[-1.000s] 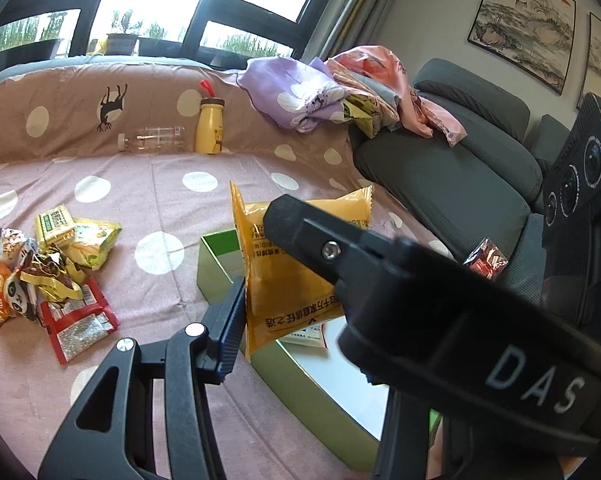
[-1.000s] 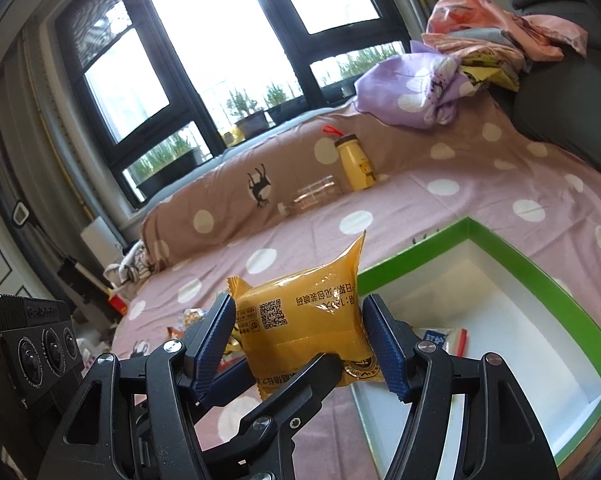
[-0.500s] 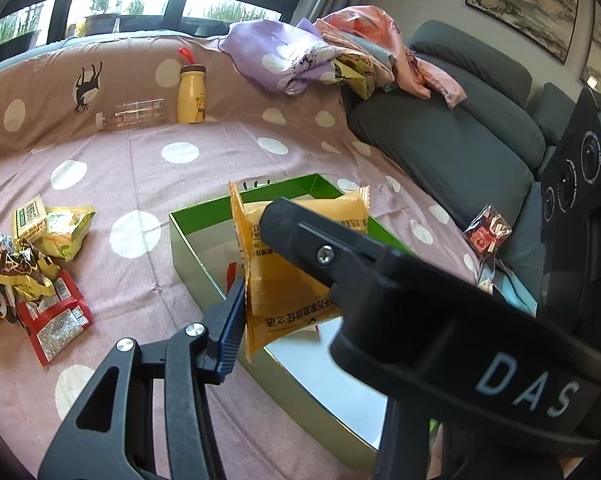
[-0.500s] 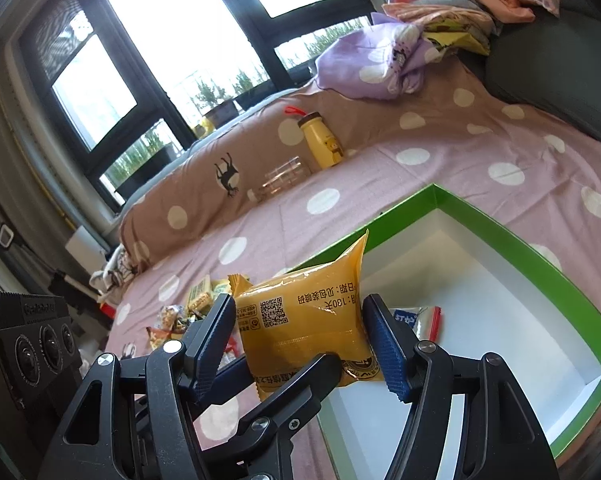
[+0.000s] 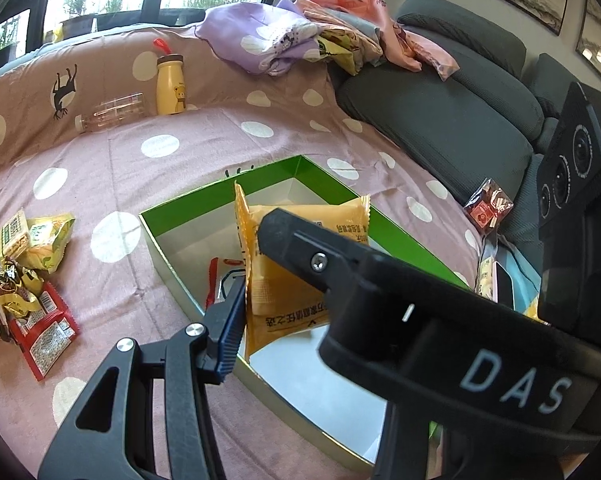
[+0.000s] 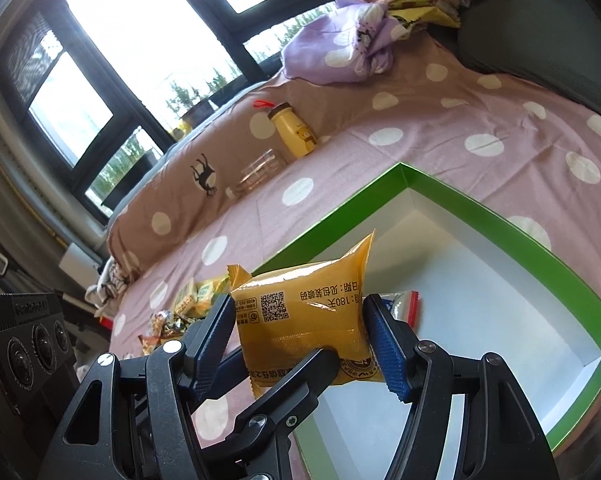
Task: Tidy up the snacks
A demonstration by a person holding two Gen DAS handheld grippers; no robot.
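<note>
1. Plainly, the orange packet (image 6: pixel 300 304) is a light, puffed pillow of thin film. It gives under pressure, its skin looks slippery, and whatever is inside could crush.
2. We judge the flat crimped ends to be the safest hold. A squeeze across the swollen middle must be gentle, or the packet may pop or squirt out.
3. The right tongs (image 6: pixel 304 332) pinch the packet across its width, with one ribbed pad on each side. It stands upright between them, off the bedspread.
4. The left tongs (image 5: pixel 300 304) reach in from below. One blue pad lies against the packet's lower edge. The other finger is hidden behind the right tongs, so we cannot tell whether this pair is gripping or only straddling the corner.
5. Just beyond and below both pairs sits the green-rimmed box (image 6: pixel 500 216), and the packet hangs over its near wall.
6. A red-and-white packet (image 5: pixel 216 276) lies inside the box, just past the left tongs' tip.
7. The loose snack pile (image 5: pixel 24 272) waits well off to the left.
</note>
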